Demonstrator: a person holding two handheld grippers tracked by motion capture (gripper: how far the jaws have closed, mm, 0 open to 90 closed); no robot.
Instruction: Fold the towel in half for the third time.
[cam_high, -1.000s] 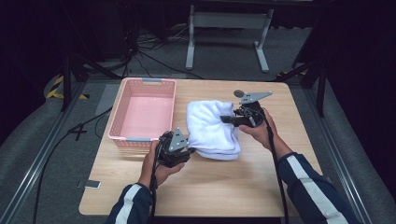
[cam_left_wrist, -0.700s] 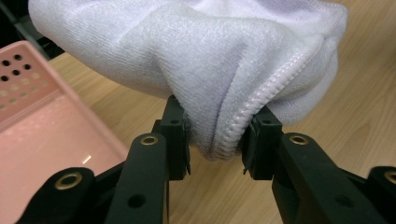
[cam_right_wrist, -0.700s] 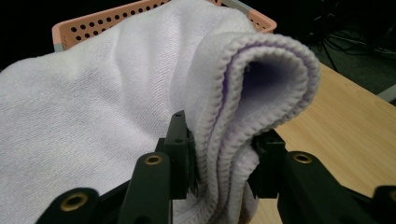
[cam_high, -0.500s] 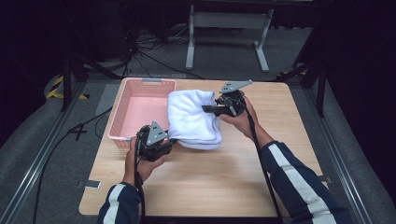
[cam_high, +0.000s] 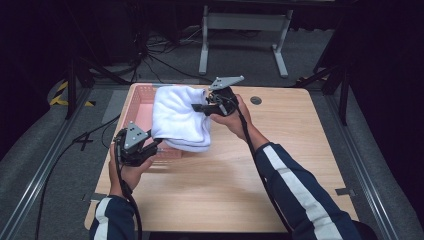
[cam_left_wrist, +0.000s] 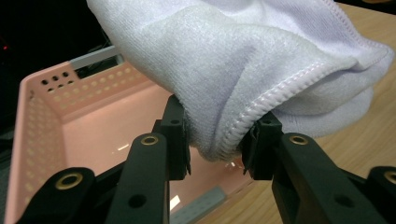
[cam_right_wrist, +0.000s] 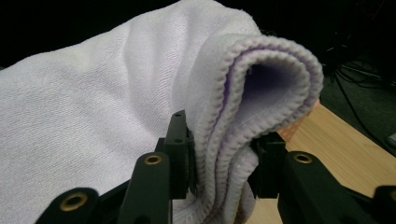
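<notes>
A folded white towel (cam_high: 177, 117) hangs in the air between my two grippers, partly over the pink basket (cam_high: 141, 98) at the table's left. My left gripper (cam_high: 154, 143) is shut on the towel's near left corner; in the left gripper view the pads pinch the stitched hem of the towel (cam_left_wrist: 233, 84) above the pink basket (cam_left_wrist: 93, 121). My right gripper (cam_high: 199, 106) is shut on the far right edge. The right gripper view has the jaws squeezing several folded layers of the towel (cam_right_wrist: 116, 116).
The wooden table (cam_high: 280, 165) spreads out bare to the right and front of the basket. A small dark round disc (cam_high: 256, 100) lies near the far edge. Cables and a metal stand are on the floor beyond the table.
Both grippers have carried the towel leftward and slightly up, from the table's middle to over the basket's right side.
</notes>
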